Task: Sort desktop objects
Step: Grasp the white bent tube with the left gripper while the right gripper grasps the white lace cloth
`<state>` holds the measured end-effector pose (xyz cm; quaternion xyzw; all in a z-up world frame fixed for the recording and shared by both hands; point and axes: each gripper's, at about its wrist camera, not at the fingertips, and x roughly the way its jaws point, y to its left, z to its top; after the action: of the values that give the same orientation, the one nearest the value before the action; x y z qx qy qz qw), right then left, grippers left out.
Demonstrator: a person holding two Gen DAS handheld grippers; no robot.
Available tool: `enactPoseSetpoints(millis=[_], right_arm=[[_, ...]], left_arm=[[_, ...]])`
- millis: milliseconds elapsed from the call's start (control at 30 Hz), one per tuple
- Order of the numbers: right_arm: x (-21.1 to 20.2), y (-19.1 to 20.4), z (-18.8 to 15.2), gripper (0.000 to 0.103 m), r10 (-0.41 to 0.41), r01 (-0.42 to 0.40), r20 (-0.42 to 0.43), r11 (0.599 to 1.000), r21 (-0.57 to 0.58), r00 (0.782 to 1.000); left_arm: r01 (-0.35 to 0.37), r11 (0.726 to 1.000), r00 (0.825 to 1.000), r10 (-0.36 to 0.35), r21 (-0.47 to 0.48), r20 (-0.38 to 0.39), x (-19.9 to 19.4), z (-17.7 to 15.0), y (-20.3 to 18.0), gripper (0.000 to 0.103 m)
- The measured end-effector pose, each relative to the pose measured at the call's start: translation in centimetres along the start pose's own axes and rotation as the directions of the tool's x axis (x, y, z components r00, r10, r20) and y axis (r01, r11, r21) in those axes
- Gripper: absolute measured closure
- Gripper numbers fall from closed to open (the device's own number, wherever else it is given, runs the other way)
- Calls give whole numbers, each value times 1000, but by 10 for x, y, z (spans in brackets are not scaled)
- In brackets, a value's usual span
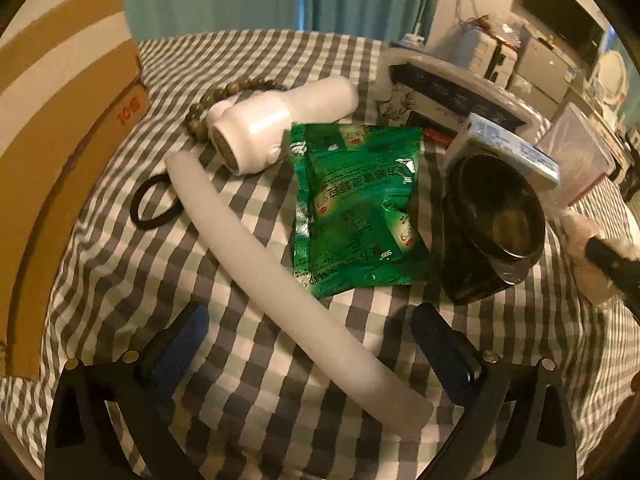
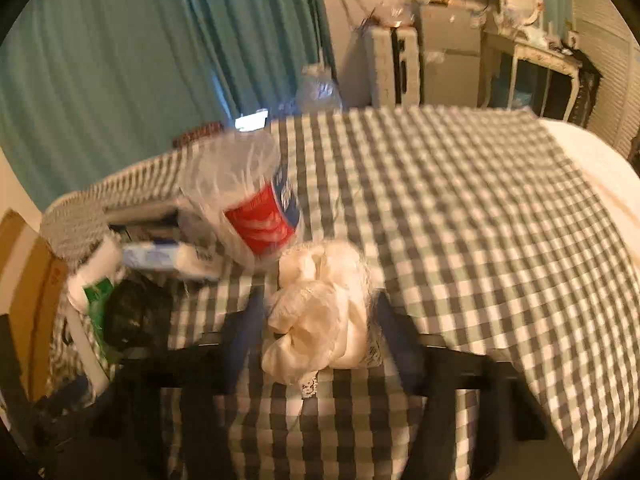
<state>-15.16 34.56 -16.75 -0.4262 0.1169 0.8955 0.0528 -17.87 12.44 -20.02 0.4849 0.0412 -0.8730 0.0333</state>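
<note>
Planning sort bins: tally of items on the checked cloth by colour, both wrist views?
White or cream: 3 – foam tube, handheld device, crumpled cloth
Green: 1 – sachet pack
Black: 2 – hair tie, dark jar
Brown: 1 – bead bracelet
Clear with red label: 1 – plastic bottle
Blue-white: 1 – small box
Total: 9
</note>
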Motion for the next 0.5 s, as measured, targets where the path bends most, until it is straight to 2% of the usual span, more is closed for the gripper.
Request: enactPoseSetpoints(millis=[67,100,133,167,200,233,267,300,333,367,433,500], right_arm=[[-3,-3,-2,80,9,-9,9,1000,1,1000],[-6,-4,-2,81,7,-7,13,1000,1,1000],[-10,-5,-2,82,6,-6,19,1000,1,1000],[-15,-6,-3,82,10,-10,29,1000,4,1000],[-18,-6,-3,82,16,-17,34,1000,7,999],[-20,-6,-4,82,21,-22,36,1000,9,999],[-23,-5,-6,82,20,-20,38,1000,8,999],[-25,-4,-7,82,16,-16,37,1000,2,999],[-27,-3,-9,82,13,-13,39,1000,-4,999],[-31,-1,-10,82,10,-10,43,1000,-10,999],[-38,2,-12,82,22,-21,49,1000,-17,999],[-47,6,-17,82,31,-29,66,999,-27,997]], left_arm=[[19,1000,1000,-20,16,18,-1,-3,3,1],[28,999,999,-28,23,21,-2,-4,5,3],[40,999,999,-40,25,23,-4,-5,7,11],[47,999,998,-48,24,27,-7,-5,11,26],[64,998,997,-64,17,33,-11,-6,17,35],[80,997,996,-81,5,37,-14,-6,23,56],[118,993,992,-118,-13,33,-17,-6,31,69],[139,990,990,-138,-22,25,-16,-2,31,72],[154,988,988,-154,-23,23,-18,-2,36,82],[168,986,985,-168,-16,30,-22,-2,38,86],[170,985,983,-170,2,66,-35,-5,43,88],[202,979,974,-202,11,98,-49,-6,48,88]])
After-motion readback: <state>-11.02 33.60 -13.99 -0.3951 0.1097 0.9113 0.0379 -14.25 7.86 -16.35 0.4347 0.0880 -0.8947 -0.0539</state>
